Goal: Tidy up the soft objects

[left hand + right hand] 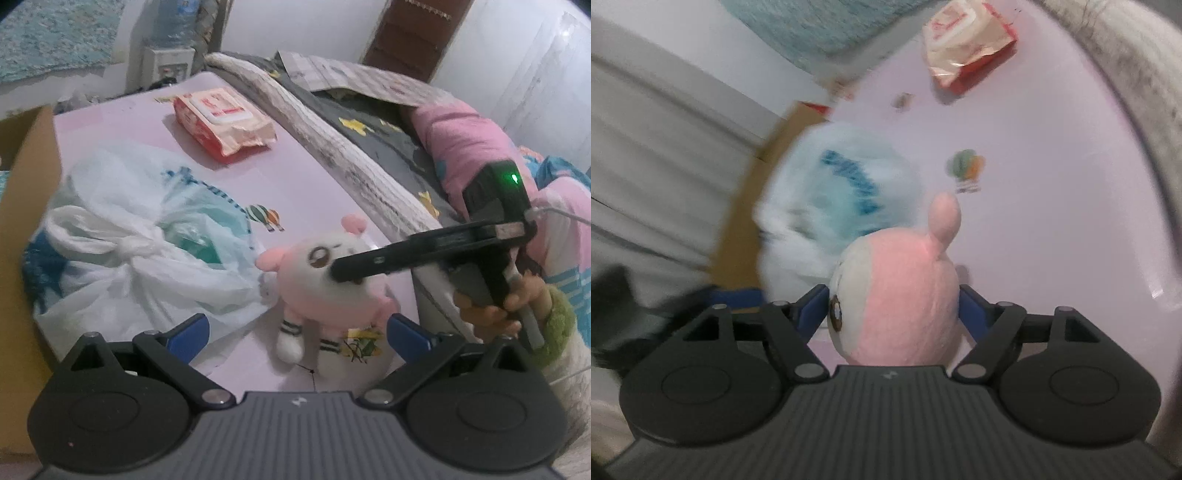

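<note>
A pink and white plush toy (314,280) stands on its striped legs on the pink tabletop (295,173). In the right wrist view its round head (905,295) fills the space between my right gripper's (890,310) blue pads, which touch it on both sides. From the left wrist view one black finger (369,264) of that gripper lies across the toy's face, with a hand (487,314) on the handle. My left gripper (297,332) is open just in front of the toy's legs. A knotted white plastic bag (140,251) lies left of the toy.
A pack of wet wipes (221,122) lies at the far end of the tabletop. A cardboard box (26,166) stands along the left edge. To the right runs a bed with a grey quilt (369,129) and a pink blanket (461,140).
</note>
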